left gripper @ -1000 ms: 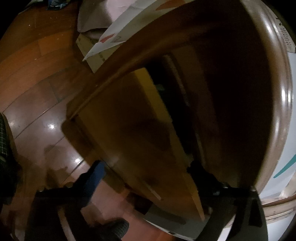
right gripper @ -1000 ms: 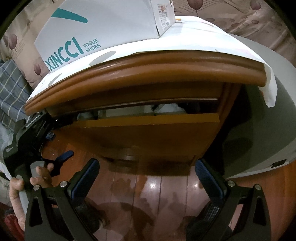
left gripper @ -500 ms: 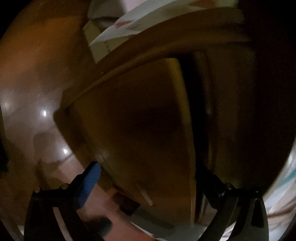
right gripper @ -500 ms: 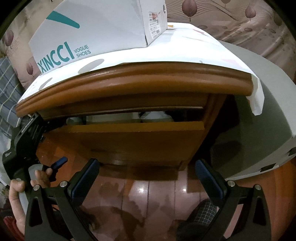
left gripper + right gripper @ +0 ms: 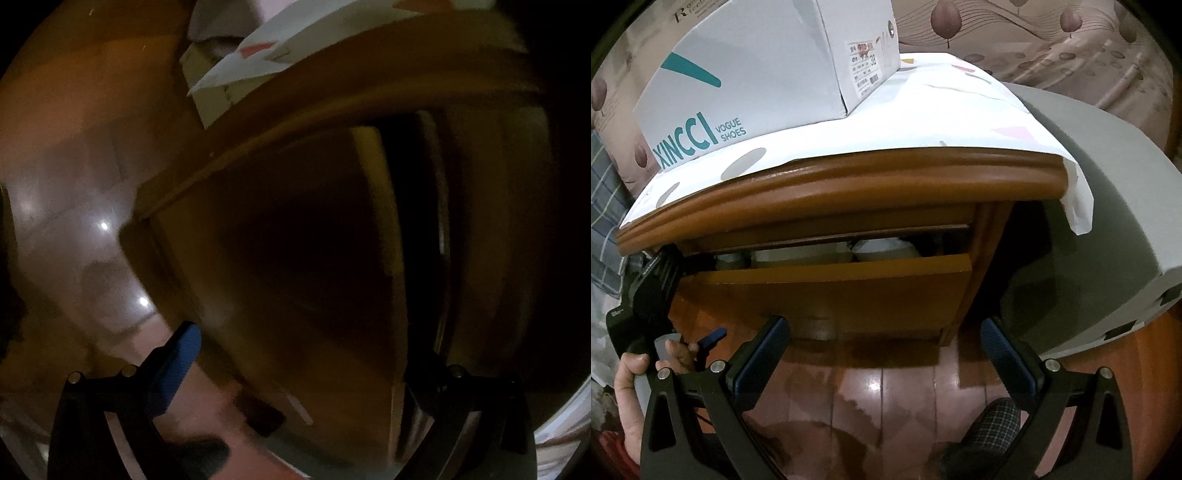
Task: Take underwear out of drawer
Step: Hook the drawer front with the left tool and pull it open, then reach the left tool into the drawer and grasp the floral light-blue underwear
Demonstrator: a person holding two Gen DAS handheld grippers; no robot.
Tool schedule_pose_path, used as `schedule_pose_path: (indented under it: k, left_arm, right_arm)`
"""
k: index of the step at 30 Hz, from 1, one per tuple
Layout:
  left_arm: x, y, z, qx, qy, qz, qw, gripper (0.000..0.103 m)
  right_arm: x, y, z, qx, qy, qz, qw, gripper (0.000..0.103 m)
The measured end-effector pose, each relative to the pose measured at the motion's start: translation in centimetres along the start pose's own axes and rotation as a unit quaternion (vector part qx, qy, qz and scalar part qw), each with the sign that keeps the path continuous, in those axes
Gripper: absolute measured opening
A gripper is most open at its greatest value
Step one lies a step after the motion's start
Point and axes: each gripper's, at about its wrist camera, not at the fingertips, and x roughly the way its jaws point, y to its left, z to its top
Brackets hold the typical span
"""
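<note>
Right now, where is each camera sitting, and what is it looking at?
Left wrist: on the left gripper, close against the drawer front; only its fingers show.
Right wrist: on the right gripper, facing the nightstand, shoe box and pale clothes inside; a hand shows at left.
Shared: the part-open drawer, the patterned sheet on top, and the wooden floor.

Left gripper (image 5: 301, 363) at drawer front (image 5: 295, 266), close up
Jaws spread wide, straddling the front panel's edge; wood floor (image 5: 74, 184) left; view dark, blurred.
</note>
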Motion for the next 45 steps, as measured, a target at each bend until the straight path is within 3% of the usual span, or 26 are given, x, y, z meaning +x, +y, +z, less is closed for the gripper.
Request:
schedule_pose_path:
  k: [7,20,32,38,45]
  left_arm:
    - [-2.7,-0.4,-1.1,0.072,-0.004,0.042,0.9965,0.103]
    - [-5.8,1.9,-4.5,0.137,0.025,0.114,0.9837,0.103]
    - [-6.0,3.5,-4.8,0.200,0.052,0.187,0.9605,0.103]
    - [-6.9,4.0,-5.4,0.225,0.060,0.209,0.9499,0.103]
    - [-7.6,4.2,-5.9,0.242,0.064,0.226,0.9414,0.103]
  right_arm:
    - [0.0,-0.3,0.2,0.010,0.002,-0.001,1.000,0.102]
    - [-0.2,-1.2,0.6,0.022,-0.005,-0.007,1.000,0.103]
    - [-0.3,-1.5,1.0,0.028,-0.004,-0.009,1.000,0.102]
    - [0.0,-1.6,1.0,0.025,0.010,-0.009,1.000,0.102]
    - [1.6,-1.9,1.2,0.018,0.065,0.010,0.998,0.102]
